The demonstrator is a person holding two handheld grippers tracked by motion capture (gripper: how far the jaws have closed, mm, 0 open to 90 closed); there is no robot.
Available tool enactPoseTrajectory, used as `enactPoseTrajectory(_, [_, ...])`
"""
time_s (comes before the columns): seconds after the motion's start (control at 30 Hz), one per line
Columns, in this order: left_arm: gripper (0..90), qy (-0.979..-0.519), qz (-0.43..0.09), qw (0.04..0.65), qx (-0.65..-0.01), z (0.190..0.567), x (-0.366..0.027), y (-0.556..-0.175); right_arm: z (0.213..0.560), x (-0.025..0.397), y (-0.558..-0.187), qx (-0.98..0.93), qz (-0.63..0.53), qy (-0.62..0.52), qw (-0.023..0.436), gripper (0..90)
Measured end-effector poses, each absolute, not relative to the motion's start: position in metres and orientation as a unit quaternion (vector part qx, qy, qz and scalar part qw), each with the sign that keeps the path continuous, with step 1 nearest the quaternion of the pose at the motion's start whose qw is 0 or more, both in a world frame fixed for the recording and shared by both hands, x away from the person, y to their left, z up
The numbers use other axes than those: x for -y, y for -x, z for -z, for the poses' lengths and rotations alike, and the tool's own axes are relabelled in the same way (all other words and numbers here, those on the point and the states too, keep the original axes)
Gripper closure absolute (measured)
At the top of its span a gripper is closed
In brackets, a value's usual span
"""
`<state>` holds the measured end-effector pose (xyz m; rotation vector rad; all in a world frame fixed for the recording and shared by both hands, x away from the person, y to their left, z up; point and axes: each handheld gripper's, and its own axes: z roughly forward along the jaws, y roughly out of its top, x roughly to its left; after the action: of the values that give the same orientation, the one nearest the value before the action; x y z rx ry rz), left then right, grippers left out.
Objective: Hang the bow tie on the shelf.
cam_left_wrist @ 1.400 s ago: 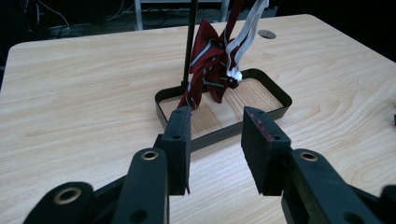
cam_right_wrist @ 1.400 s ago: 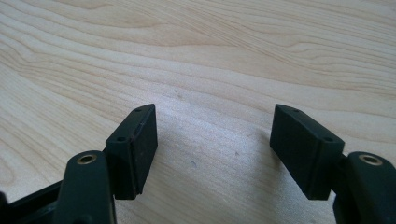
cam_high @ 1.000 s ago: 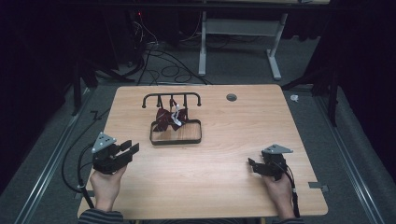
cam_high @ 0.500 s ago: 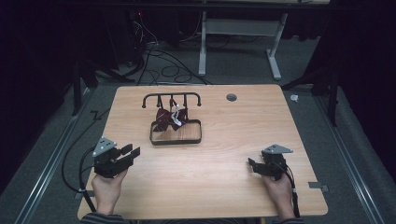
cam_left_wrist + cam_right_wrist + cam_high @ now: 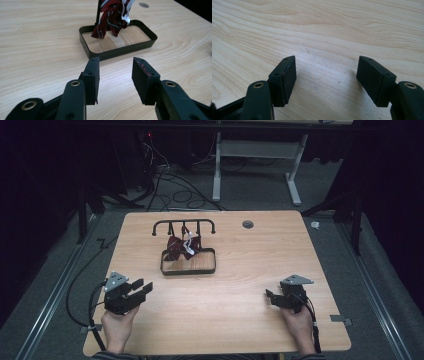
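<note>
A black rack (image 5: 183, 224) with hooks rises behind a shallow black tray (image 5: 189, 269) with a wooden floor at the table's middle back. A dark red cloth with white stripes (image 5: 181, 245) hangs from the rack into the tray (image 5: 147, 42); the cloth (image 5: 110, 15) also shows in the left gripper view. My left gripper (image 5: 142, 288) is at the front left, open and holding nothing, aimed toward the tray (image 5: 115, 71). At the front right, my right gripper (image 5: 269, 296) stands open over bare wood (image 5: 325, 67).
The wooden table (image 5: 235, 320) has a round grey grommet (image 5: 247, 224) near its back edge. Cables (image 5: 80, 285) trail off the left side. A white desk frame (image 5: 257, 155) and floor cables stand beyond the table.
My left gripper has drawn back a little toward the table's front edge. The right gripper has stayed put.
</note>
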<state>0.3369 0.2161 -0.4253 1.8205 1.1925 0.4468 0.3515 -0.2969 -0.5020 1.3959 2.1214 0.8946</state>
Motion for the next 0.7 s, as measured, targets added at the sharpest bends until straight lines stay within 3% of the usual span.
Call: enactPoseTrajectory(0.7, [55.5,-0.742,-0.164,0.423,-0.494,0.456,-0.209,-0.343,0.502,0.297,-0.351,-0.768,-0.324,-0.506,0.222,33.5])
